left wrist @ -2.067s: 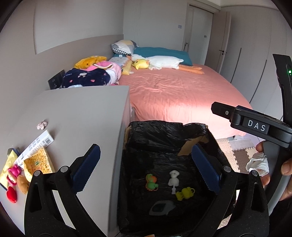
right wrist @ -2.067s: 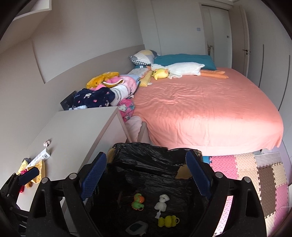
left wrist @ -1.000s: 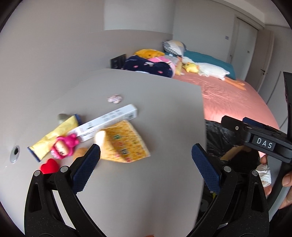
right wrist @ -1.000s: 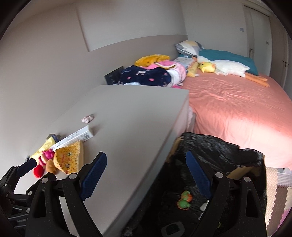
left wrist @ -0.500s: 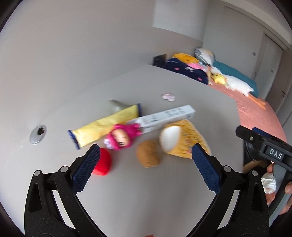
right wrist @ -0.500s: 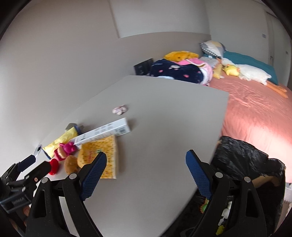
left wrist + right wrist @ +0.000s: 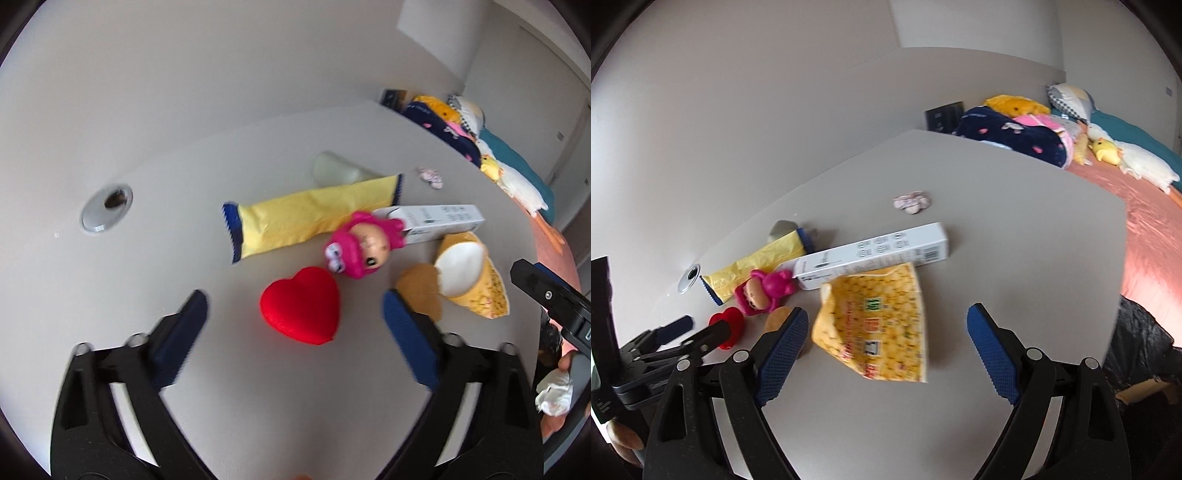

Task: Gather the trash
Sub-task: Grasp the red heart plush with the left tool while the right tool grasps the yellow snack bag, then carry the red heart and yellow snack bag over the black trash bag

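Note:
On the grey desk (image 7: 184,258) lie a red heart (image 7: 301,306), a pink doll toy (image 7: 360,249), a long yellow wrapper (image 7: 314,212), a white box (image 7: 439,219), a yellow snack bag (image 7: 476,280) and a brown round piece (image 7: 419,291). My left gripper (image 7: 295,338) is open, just above the red heart. My right gripper (image 7: 886,347) is open over the yellow snack bag (image 7: 879,325), with the white box (image 7: 875,254) beyond it. The black-lined trash bin (image 7: 1141,354) stands at the desk's right edge.
A metal cable grommet (image 7: 107,206) sits in the desk at the left. A small crumpled wrapper (image 7: 911,201) lies farther back. A bed (image 7: 1156,214) with plush toys and bedding is behind the desk. The wall runs along the desk's left side.
Both grippers have swung left from the trash bin to the desk and closed in on the pile. The left one now hovers over the red heart, the right over the snack bag.

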